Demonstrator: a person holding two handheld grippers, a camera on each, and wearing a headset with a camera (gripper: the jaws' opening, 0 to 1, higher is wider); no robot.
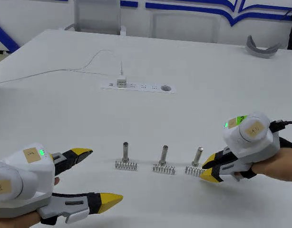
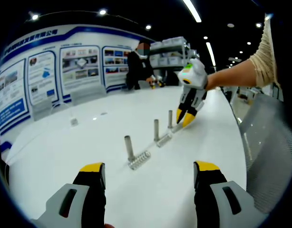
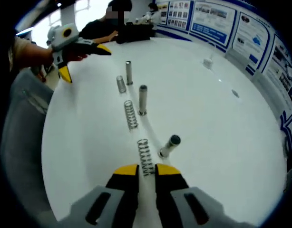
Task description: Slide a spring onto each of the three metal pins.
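Note:
Three metal pins stand upright in a row on the white table: left pin, middle pin, right pin. A spring lies in front of each: left spring, middle spring, right spring. My right gripper is low on the table, its yellow tips closed around the near end of the right spring, beside the nearest pin. My left gripper hovers open at the lower left, apart from the left pin and the left spring.
A white power strip with a plugged cable lies mid-table behind the pins. A grey curved object rests at the far right, and a chair back stands beyond the far edge. A person stands in the background.

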